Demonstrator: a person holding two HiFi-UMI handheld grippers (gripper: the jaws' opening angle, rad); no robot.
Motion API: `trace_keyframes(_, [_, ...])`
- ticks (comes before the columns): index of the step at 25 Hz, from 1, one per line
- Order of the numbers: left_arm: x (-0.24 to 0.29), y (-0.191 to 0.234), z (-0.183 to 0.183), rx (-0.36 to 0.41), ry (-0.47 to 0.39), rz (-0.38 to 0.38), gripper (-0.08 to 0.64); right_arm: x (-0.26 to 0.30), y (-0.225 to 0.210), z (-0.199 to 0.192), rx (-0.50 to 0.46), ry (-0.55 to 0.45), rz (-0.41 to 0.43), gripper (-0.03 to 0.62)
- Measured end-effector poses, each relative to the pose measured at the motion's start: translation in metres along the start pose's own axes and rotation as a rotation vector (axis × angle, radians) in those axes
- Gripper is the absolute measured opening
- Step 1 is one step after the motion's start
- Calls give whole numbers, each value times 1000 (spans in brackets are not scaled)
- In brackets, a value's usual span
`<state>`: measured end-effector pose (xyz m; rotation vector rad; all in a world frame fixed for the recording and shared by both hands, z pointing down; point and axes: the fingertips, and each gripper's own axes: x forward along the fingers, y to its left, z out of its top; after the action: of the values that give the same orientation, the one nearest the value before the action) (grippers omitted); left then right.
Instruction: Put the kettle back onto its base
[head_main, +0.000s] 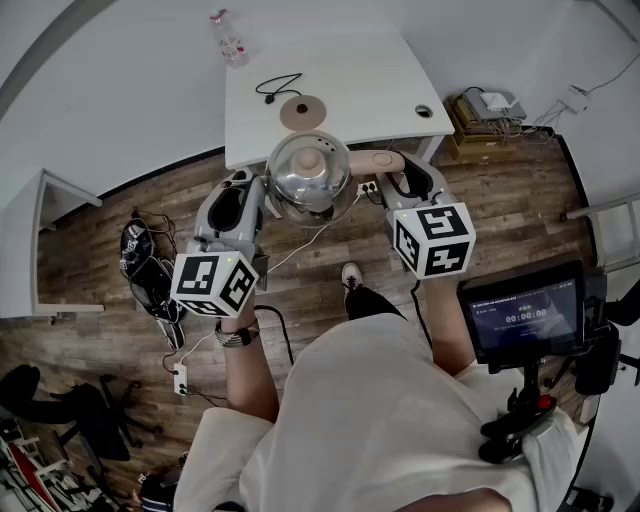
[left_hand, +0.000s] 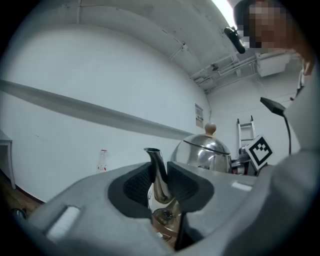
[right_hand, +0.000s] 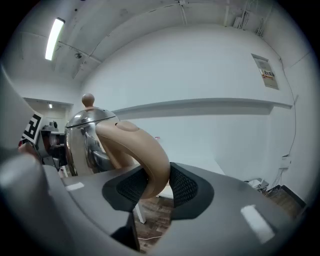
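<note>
Up off the surface, btwn the two grippers, hangs the kettle (head_main: 308, 178). It has a polished steel body & a domed lid w/ a tan knob, and it is held upright over the wood floor (head_main: 100, 255), just short of the near edge of the white surface (head_main: 350, 75). It is not on its base (head_main: 302, 111). That round tan disc lies flat on the surface beyond the kettle, near the front edge, w/ a black cord (head_main: 277, 88) looped just behind it.

The left gripper (head_main: 260, 193) has its jaws clamped on the kettle's spout (left_hand: 157, 167). In the left gripper view the thin steel spout stands upright btwn the dark ribbed pads (left_hand: 136, 184), both pressing on it, & the kettle body rises behind, to the right. The right gripper (head_main: 398, 176) has its jaws clenched on the tan handle (right_hand: 142, 152). In the right gripper view the curved handle runs down btwn the pads (right_hand: 185, 187) & touches both, w/ the steel body to its left. The kettle is carried from both sides, spout at the person's left, handle at the right.

Each gripper bears a marker cube, the left cube (head_main: 213, 283) & the right cube (head_main: 433, 238). A clear bottle (head_main: 229, 38) w/ red on it sits by the surface's far left corner. A small dark screen (head_main: 525, 315) on a stand is at the person's right. A white power strip (head_main: 180, 380) lies on the floor at the left.
</note>
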<state>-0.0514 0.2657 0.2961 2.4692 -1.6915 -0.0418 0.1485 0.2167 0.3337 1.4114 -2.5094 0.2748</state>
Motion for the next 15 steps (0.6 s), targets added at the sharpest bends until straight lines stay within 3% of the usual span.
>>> trace_keyframes(8, [-92,-39,2,-40,-47,-24,101,-90,49,-16,34,-32,-11,137])
trace_keyframes(15, [-109,-47,-8,-50,-38,-44,103,-110,58,-23,22,-33,-27,138])
